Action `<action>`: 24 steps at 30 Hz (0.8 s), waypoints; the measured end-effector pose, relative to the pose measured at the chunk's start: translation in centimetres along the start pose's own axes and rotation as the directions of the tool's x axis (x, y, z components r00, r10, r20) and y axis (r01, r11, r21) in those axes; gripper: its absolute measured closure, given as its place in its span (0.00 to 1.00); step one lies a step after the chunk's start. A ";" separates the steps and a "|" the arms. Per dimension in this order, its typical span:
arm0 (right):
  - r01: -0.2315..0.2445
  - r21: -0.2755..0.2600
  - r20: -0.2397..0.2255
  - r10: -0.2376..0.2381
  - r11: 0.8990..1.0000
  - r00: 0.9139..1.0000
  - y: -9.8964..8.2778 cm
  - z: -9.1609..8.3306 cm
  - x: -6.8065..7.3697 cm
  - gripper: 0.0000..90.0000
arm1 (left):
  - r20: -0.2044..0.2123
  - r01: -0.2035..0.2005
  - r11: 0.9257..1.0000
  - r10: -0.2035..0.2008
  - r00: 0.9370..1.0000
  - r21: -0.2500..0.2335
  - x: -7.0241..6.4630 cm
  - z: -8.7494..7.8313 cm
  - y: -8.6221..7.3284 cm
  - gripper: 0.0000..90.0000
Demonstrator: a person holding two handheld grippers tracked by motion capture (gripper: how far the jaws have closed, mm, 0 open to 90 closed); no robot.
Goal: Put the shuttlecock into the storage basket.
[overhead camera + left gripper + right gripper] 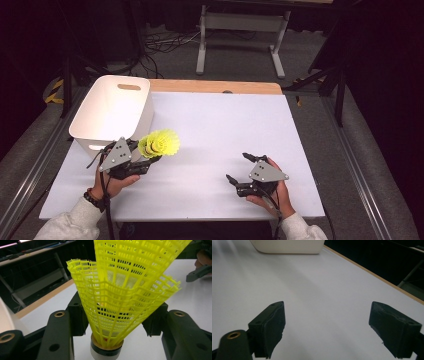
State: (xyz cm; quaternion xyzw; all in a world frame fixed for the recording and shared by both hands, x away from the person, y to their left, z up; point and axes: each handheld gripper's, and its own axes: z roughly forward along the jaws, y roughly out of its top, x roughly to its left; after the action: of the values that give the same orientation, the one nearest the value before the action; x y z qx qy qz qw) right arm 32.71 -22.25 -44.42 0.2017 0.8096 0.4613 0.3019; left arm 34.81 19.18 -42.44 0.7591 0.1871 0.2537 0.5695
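Beside white plastic bin (pixel 112 107), left gripper (pixel 145 161) clamps yellow mesh shuttlecock (pixel 160 143); lift clear of rim before release. Right gripper (pixel 239 169) gapes wide, holds nothing.

A bare white bench (pixel 220 130) with a wooden far edge spreads ahead of the fingers. Beyond it, on grey floor (pixel 240 55), stand a pale metal frame (pixel 240 22) and loose black cables (pixel 162 42).

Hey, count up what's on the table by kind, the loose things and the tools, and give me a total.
Yellow shuttlecocks: 2, nested one inside the other, both held in the left tool
White bin: 1
Tools: 2, the left one and the right tool, which is open with nothing in it
Total: 5
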 end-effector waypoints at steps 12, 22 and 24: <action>-0.002 -0.011 0.016 0.002 1.000 1.000 0.2 0.2 -0.1 0.17 | -0.029 0.005 1.000 -0.005 1.000 -0.018 0.6 -1.2 0.1 0.53; -0.002 -0.001 0.009 0.002 1.000 1.000 0.1 0.1 -0.1 0.17 | -0.052 0.023 0.999 -0.026 0.998 -0.046 1.1 -2.1 0.5 0.53; 0.000 0.000 0.008 0.000 1.000 1.000 0.1 0.2 -0.1 0.17 | -0.056 0.024 0.998 -0.027 0.998 -0.053 1.2 -2.4 0.6 0.53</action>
State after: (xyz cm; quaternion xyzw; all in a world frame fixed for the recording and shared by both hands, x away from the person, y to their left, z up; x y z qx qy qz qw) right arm 32.86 -22.12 -44.35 0.2038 0.8083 0.4604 0.3052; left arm 34.40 21.54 -41.15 0.7341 0.2064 0.2726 0.5867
